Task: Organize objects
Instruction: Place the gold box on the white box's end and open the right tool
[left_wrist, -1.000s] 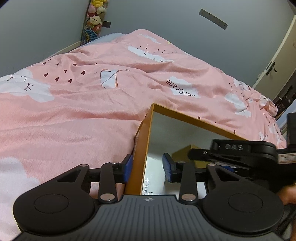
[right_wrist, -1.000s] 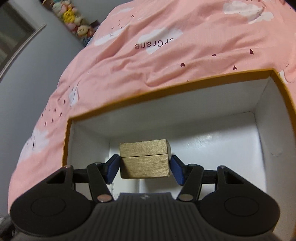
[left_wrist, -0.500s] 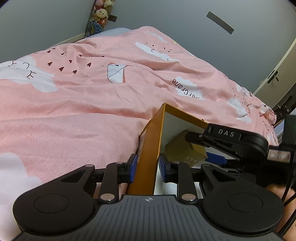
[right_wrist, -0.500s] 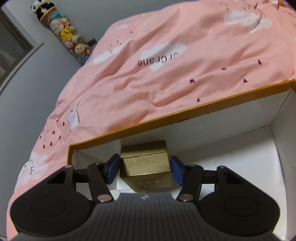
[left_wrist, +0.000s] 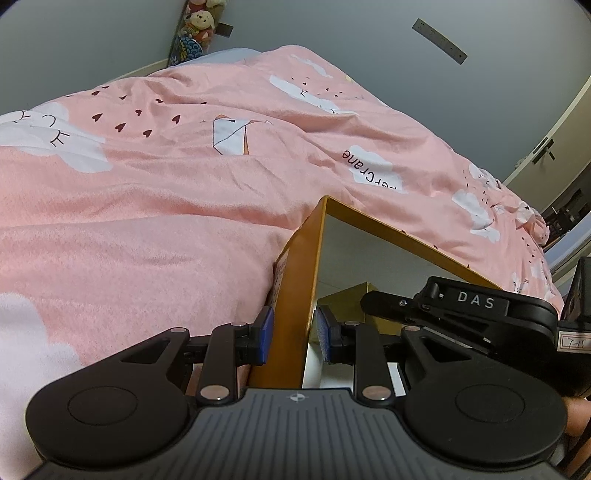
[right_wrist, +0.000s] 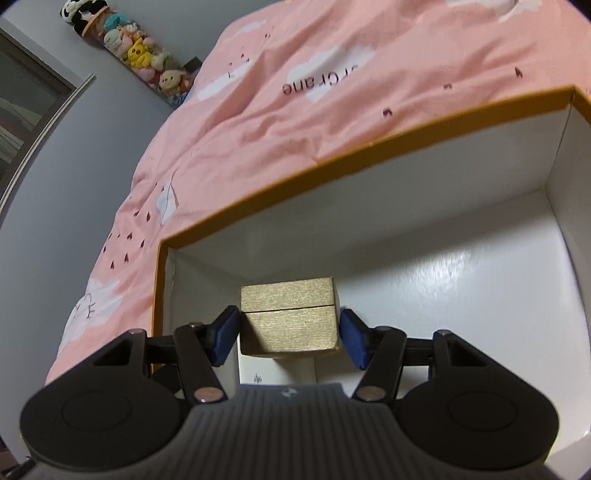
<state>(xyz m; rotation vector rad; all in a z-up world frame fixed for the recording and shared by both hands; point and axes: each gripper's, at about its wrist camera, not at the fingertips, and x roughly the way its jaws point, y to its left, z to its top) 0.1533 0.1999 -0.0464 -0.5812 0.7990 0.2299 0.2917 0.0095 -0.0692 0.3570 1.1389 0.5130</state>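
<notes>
Moved: little gold box (right_wrist: 290, 319) had dropped lower into the big orange box (right_wrist: 369, 147) on the pink bed cover (left_wrist: 147, 221) | right gripper (right_wrist: 290, 332) held it tight by both sides | left gripper (left_wrist: 291, 332) sat narrow around the big box's wall, maybe pinching | left to do: let go.
</notes>
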